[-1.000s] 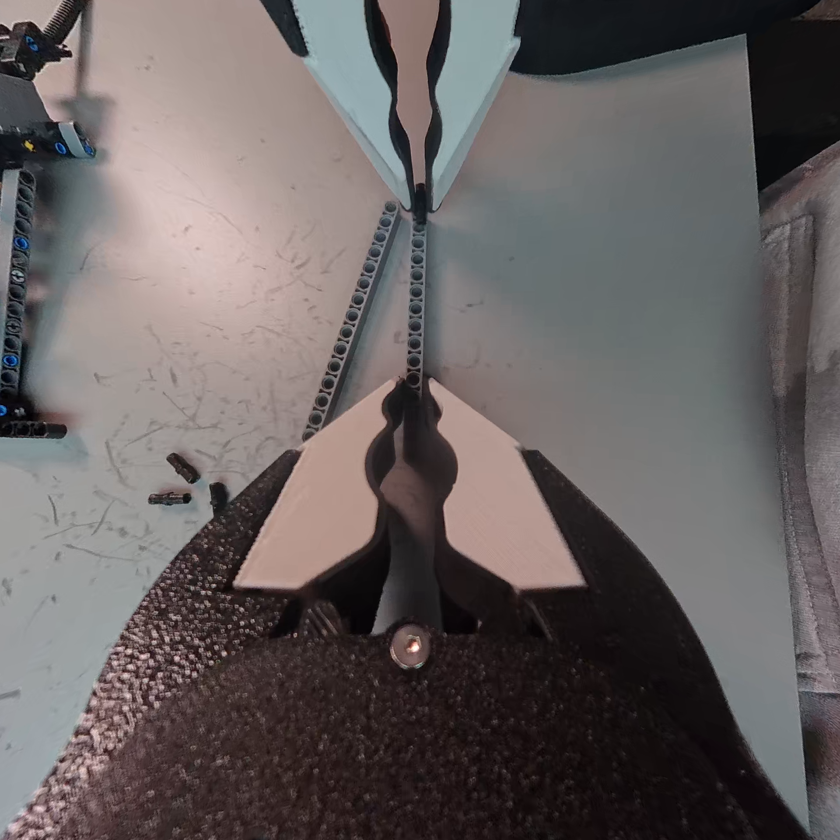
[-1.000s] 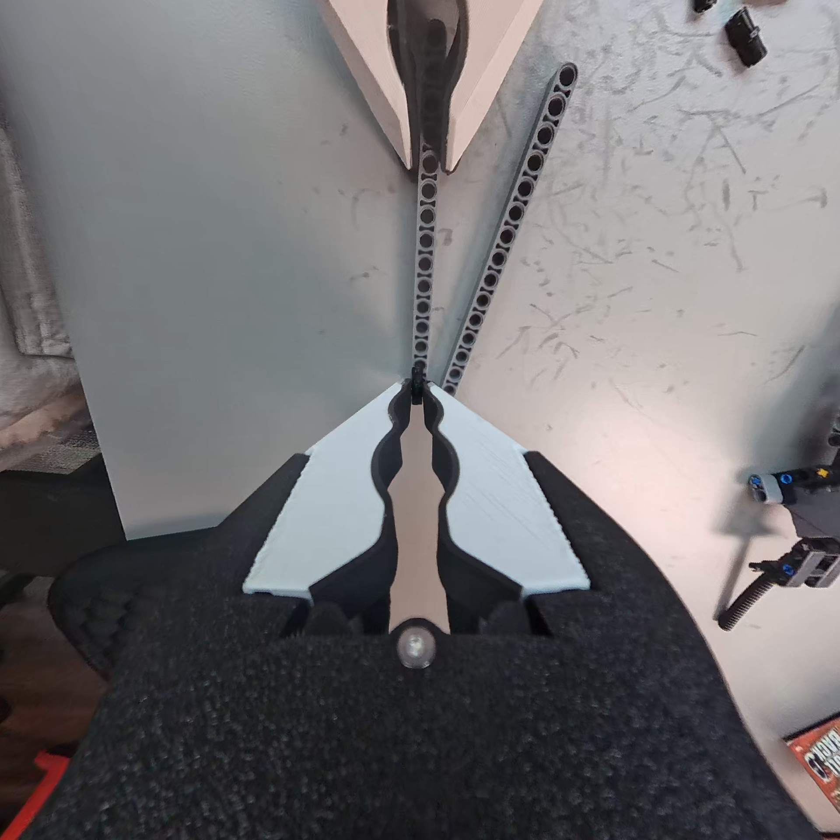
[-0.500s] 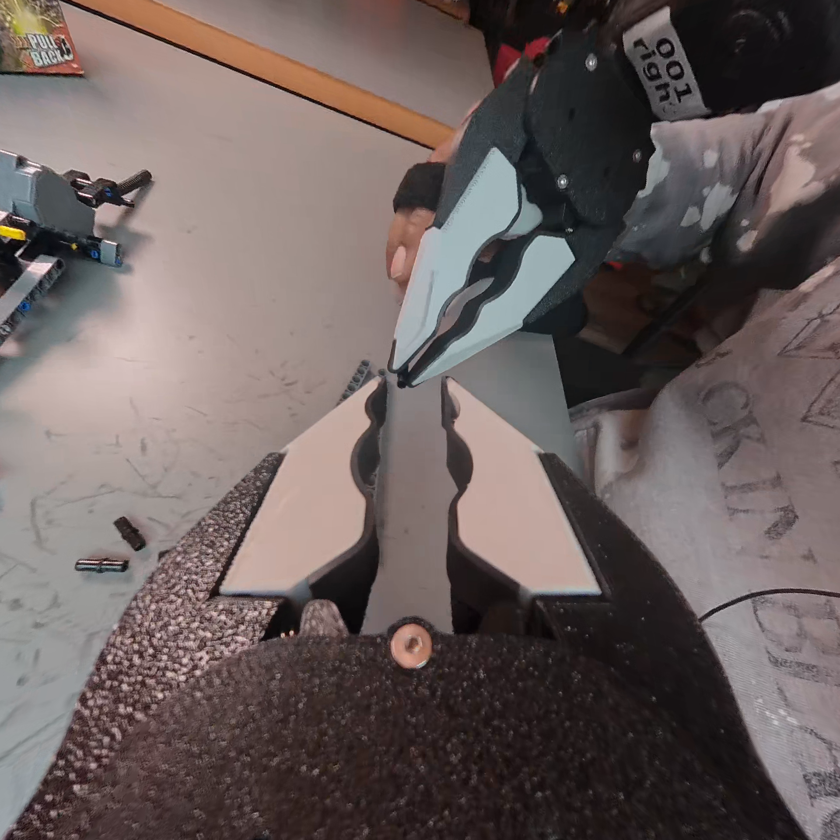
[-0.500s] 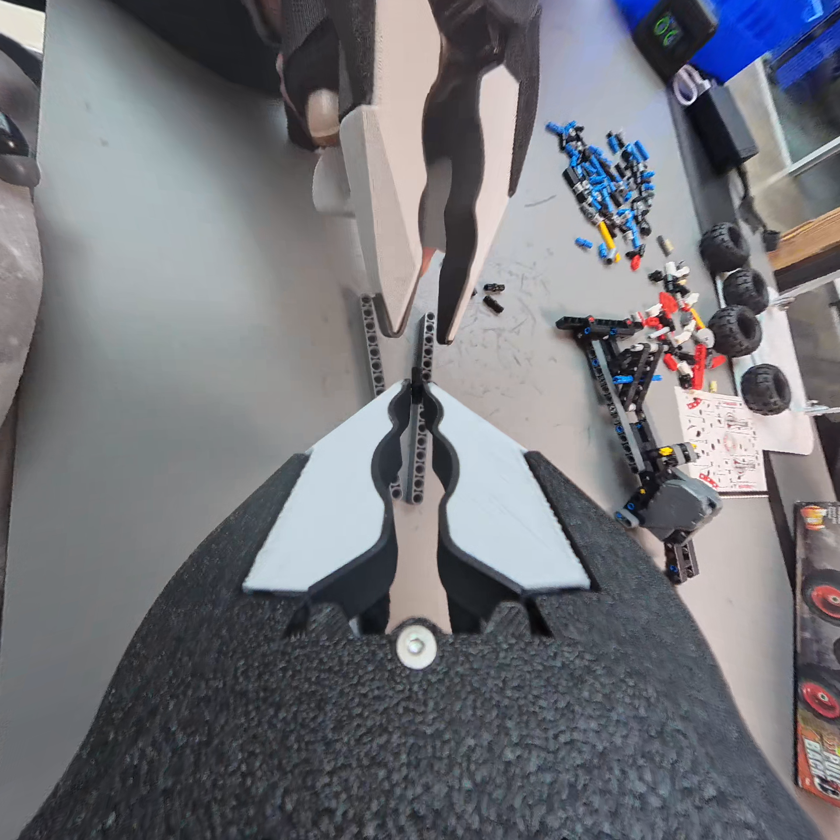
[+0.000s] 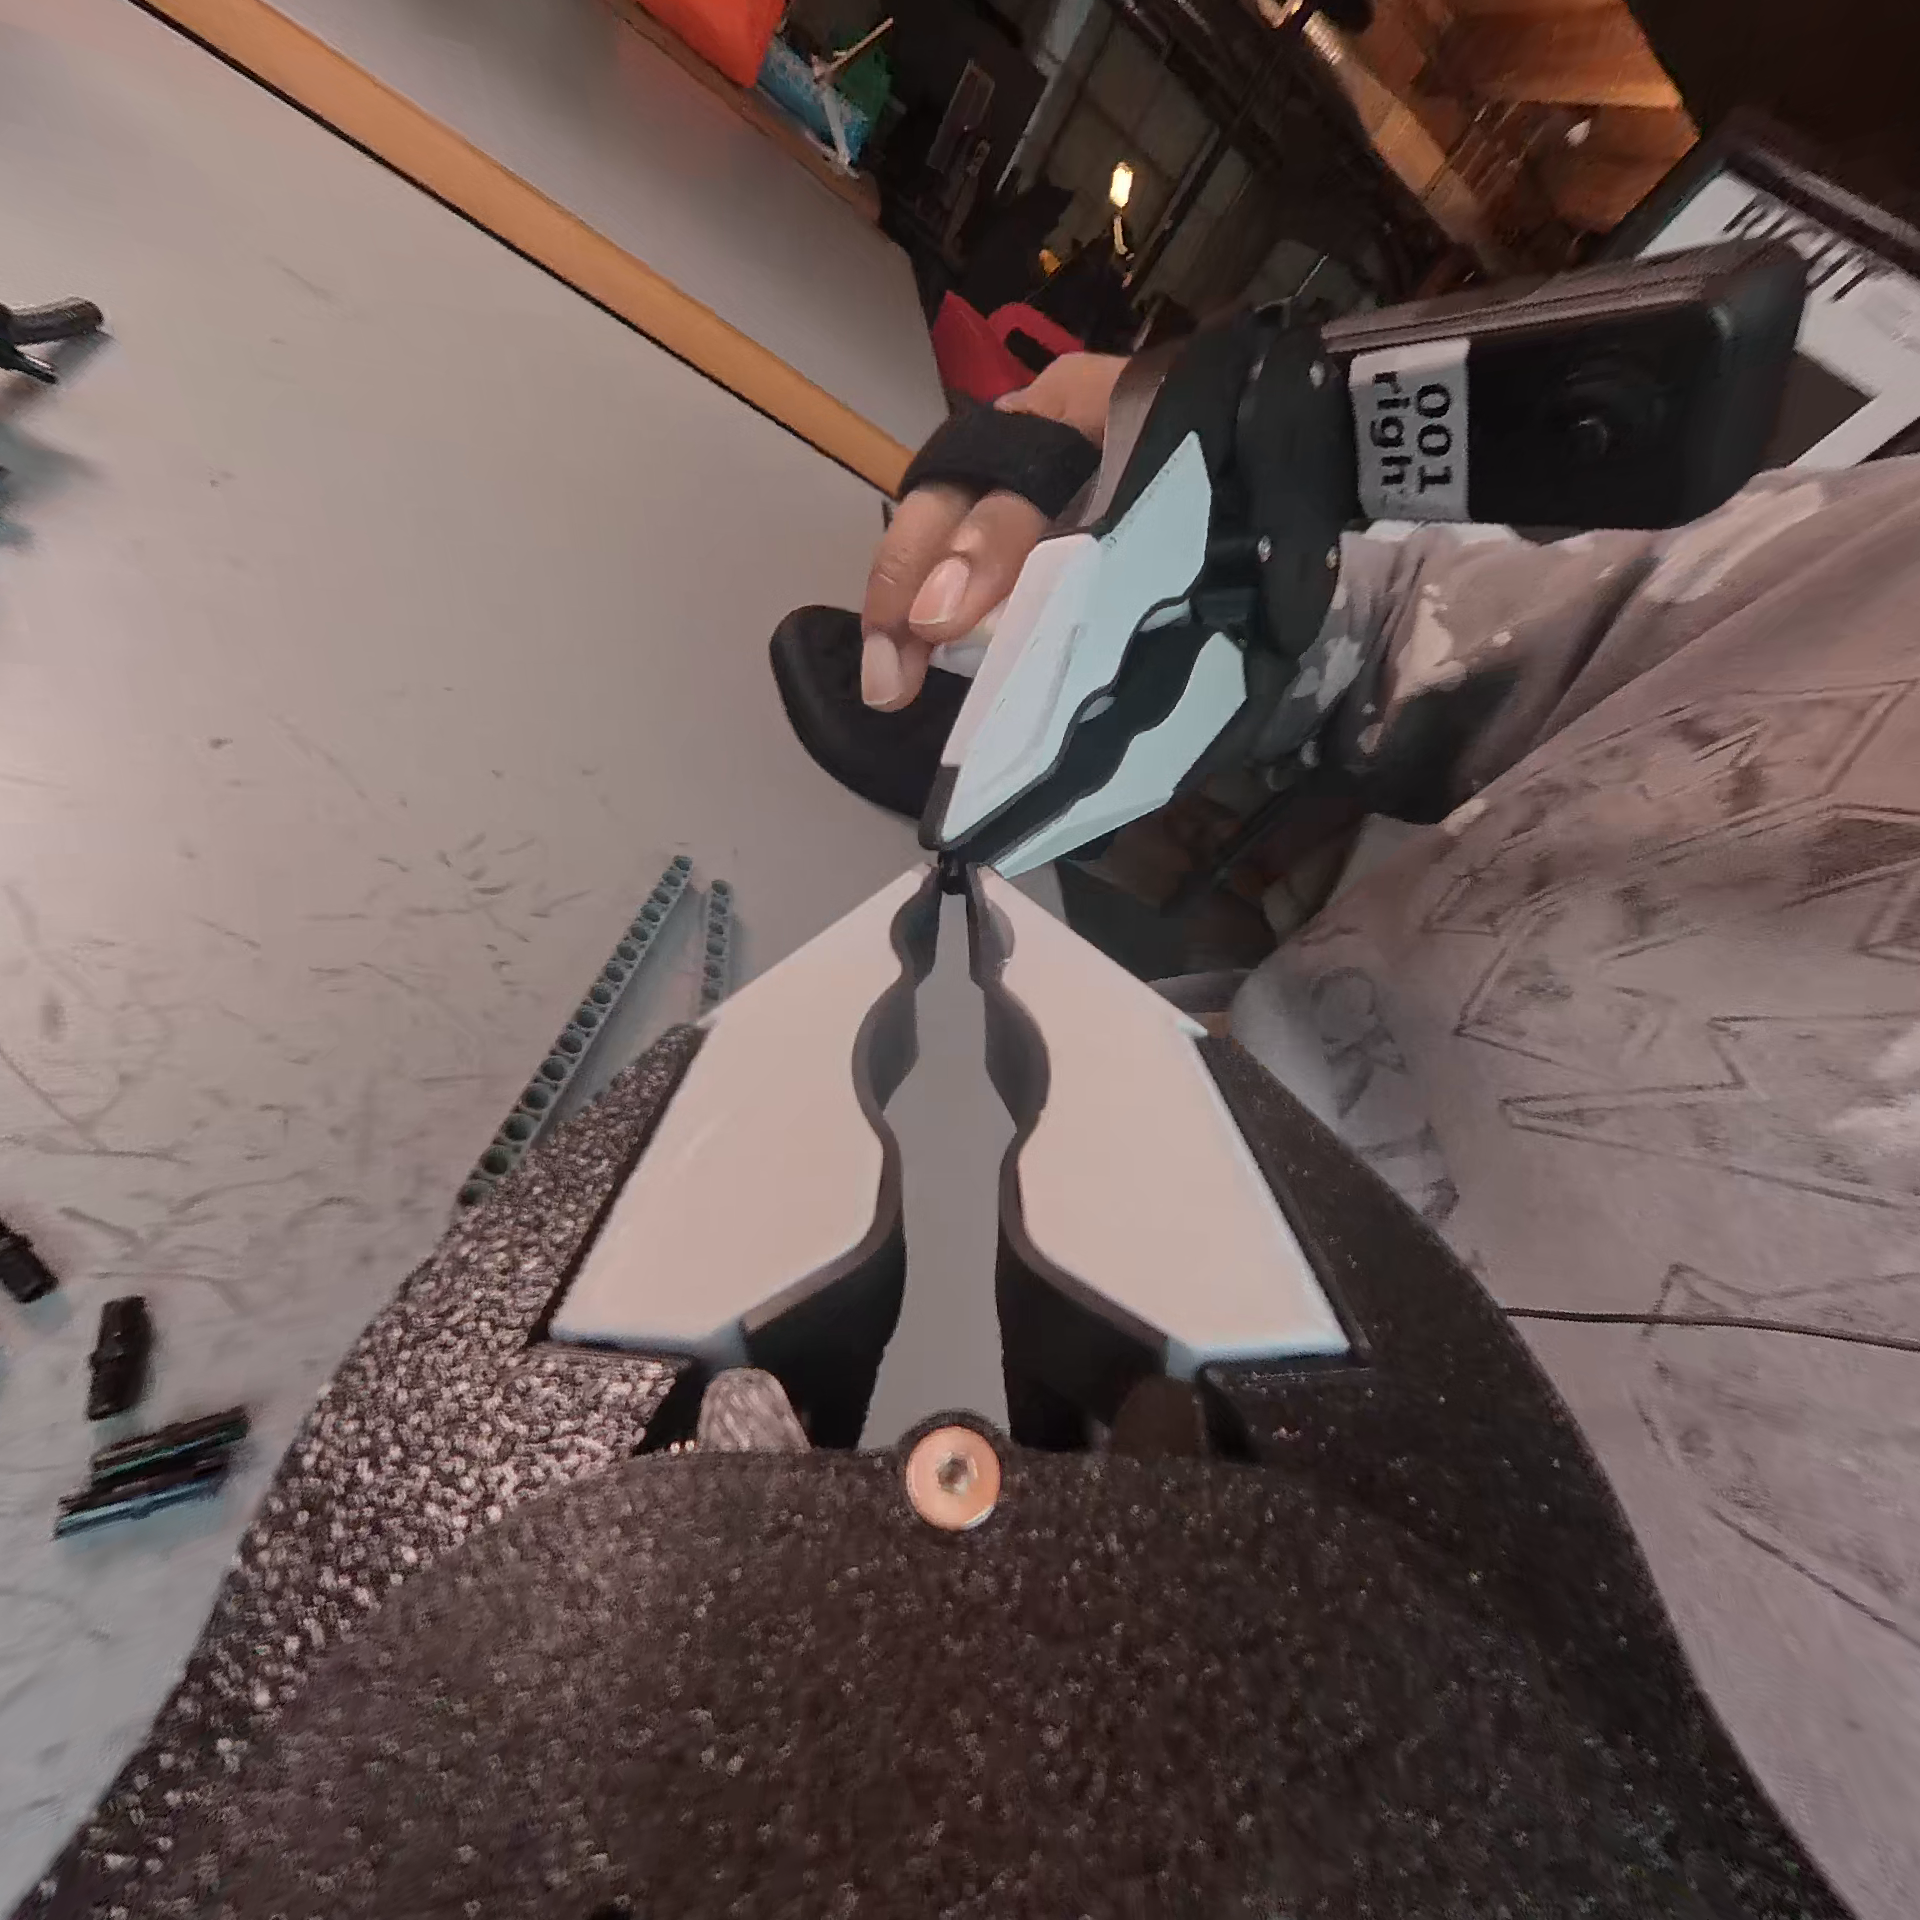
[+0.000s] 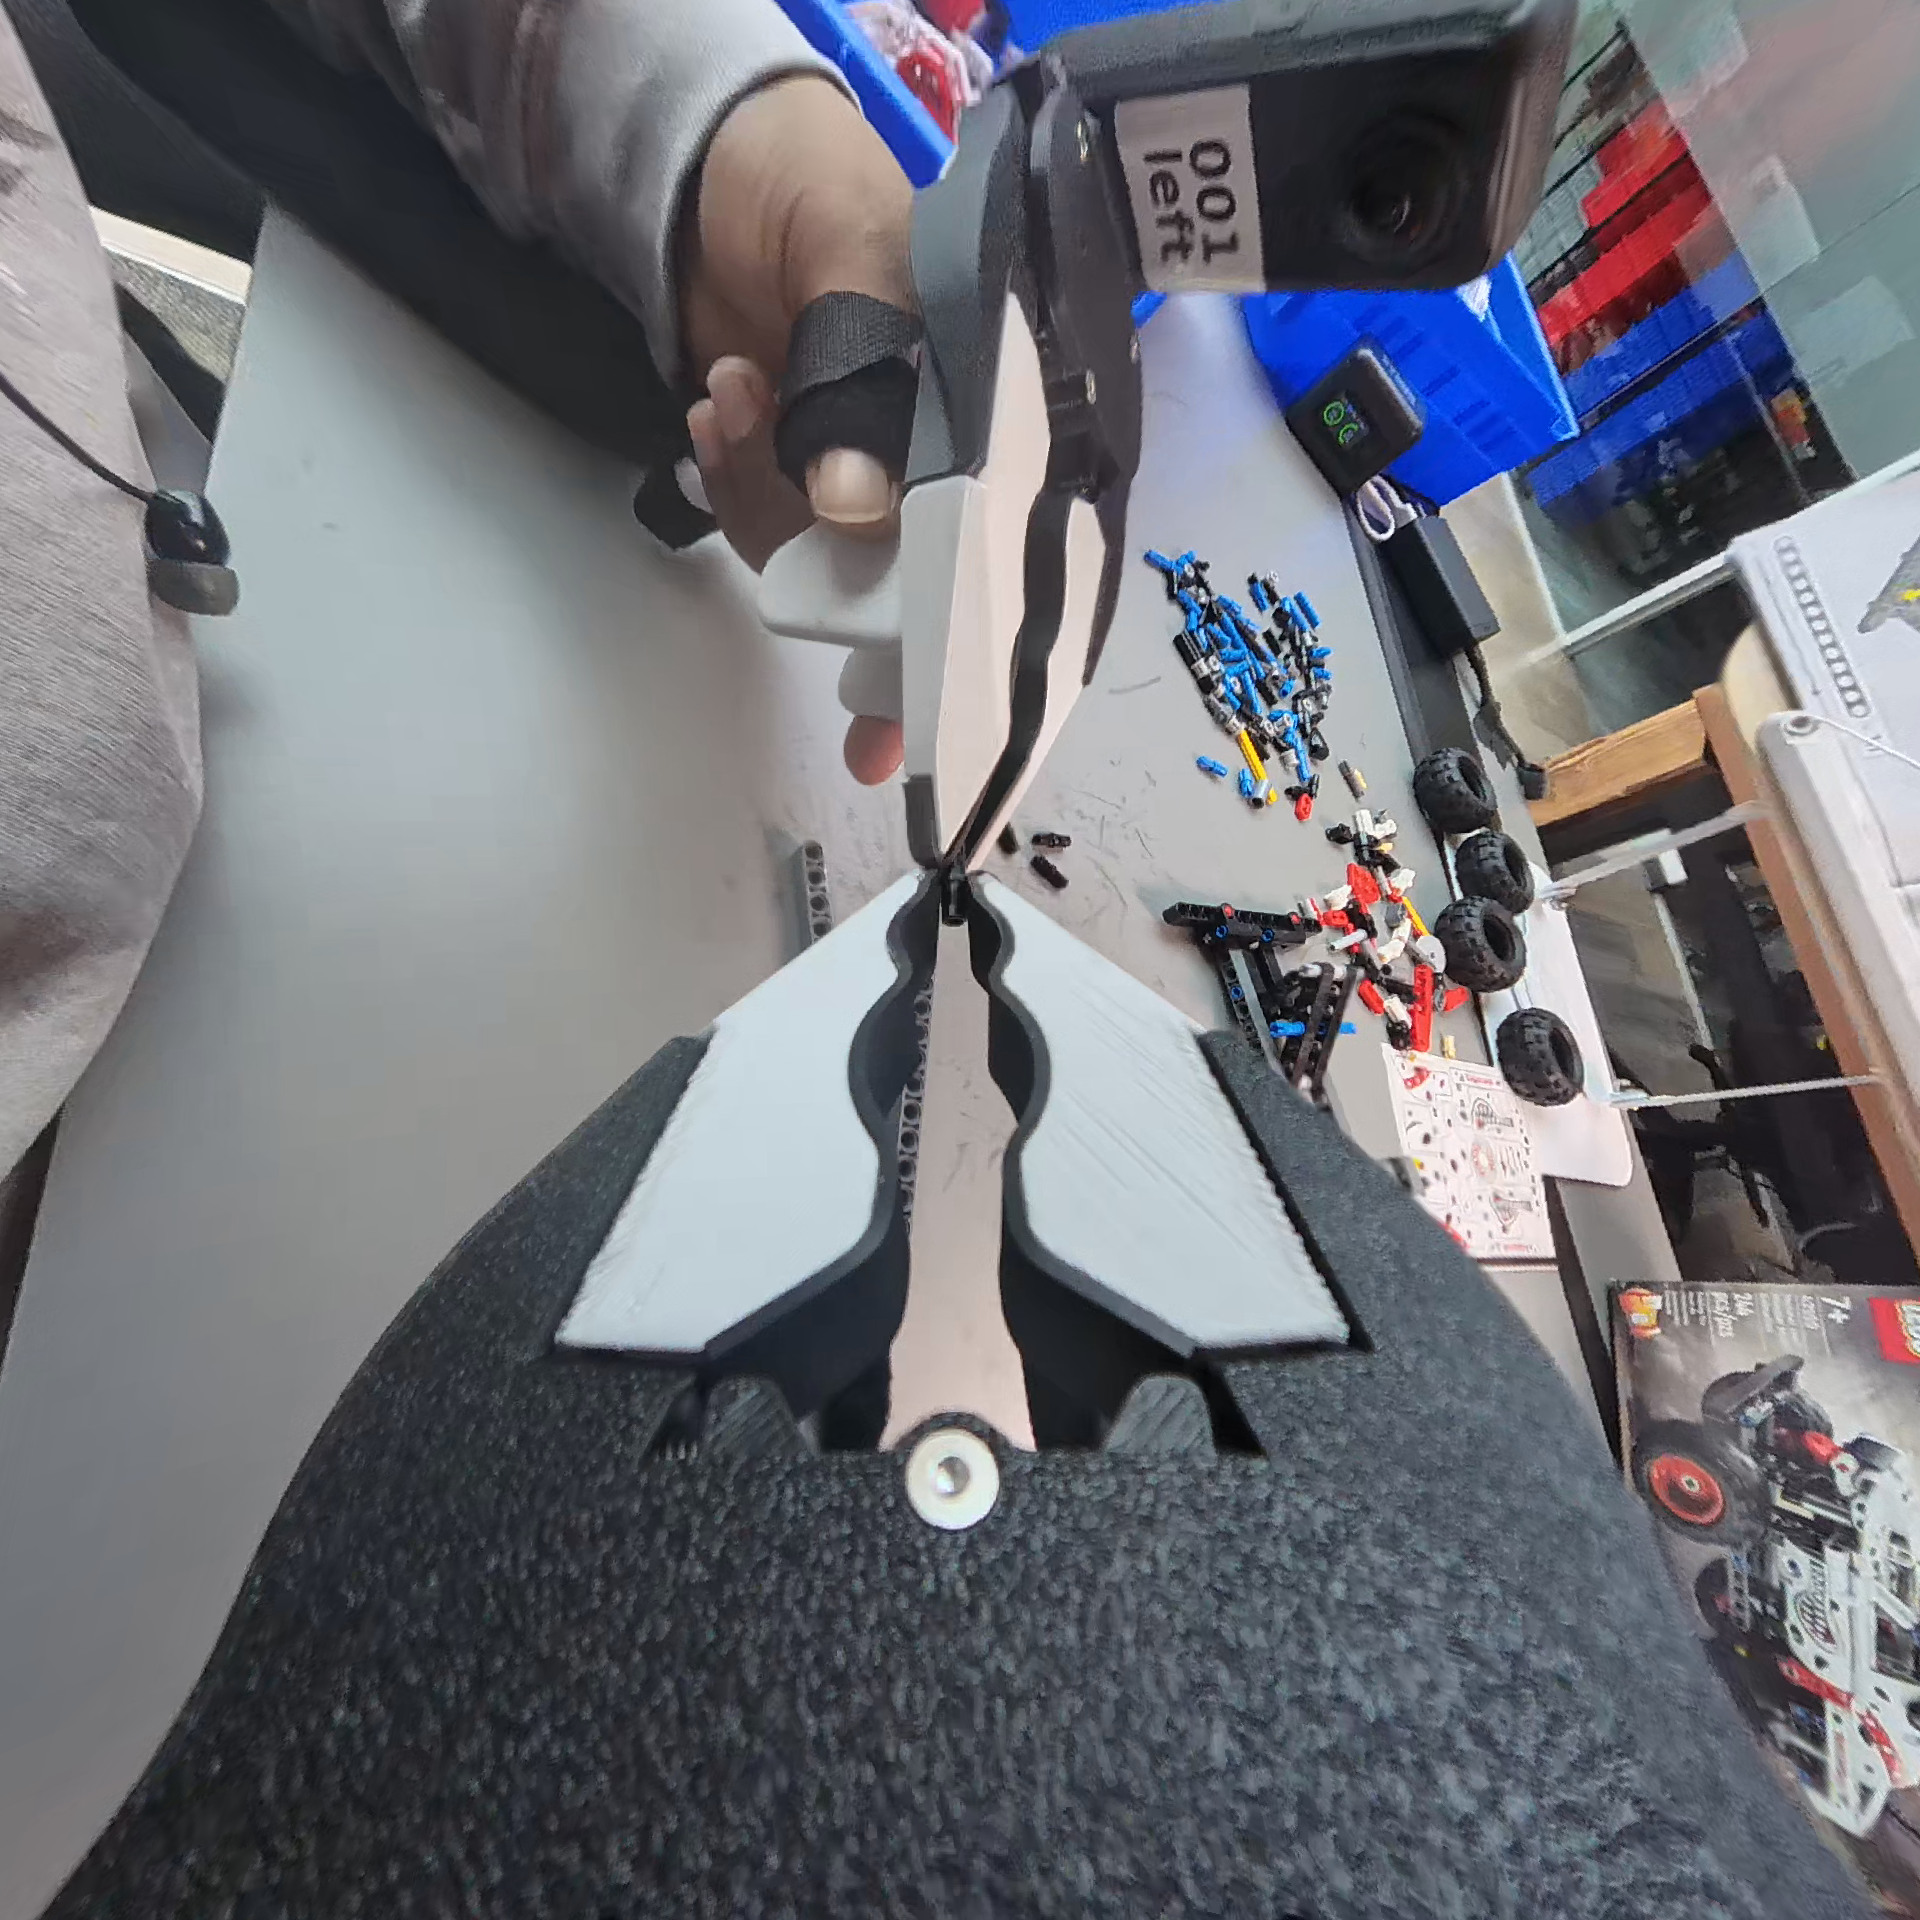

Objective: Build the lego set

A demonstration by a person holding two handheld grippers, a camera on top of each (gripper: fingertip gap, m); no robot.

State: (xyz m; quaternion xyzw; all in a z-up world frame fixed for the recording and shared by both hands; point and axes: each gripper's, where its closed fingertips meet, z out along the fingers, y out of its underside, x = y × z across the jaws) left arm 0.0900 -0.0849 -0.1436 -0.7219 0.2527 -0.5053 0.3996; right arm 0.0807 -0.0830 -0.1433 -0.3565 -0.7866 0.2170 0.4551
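1. Now my right gripper (image 6: pixel 951 894) pinches a small black plastic connector pin (image 6: pixel 950 902) at its tips; my left gripper (image 5: pixel 951 883), tips nearly together, meets it head-on, its hold unclear.
2. Pin: light, stiff, slippery; grip mid-barrel.
3. Long grey perforated beams (image 5: pixel 592 1023) lie down-left of my left gripper.

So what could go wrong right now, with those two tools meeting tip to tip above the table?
1. The black pin is tiny and pinched only at the very tips of the right tool and left tool, in mid-air; it could slip out during a handover.
2. If it drops, it may land among the similar loose pins on the table and be hard to pick out.
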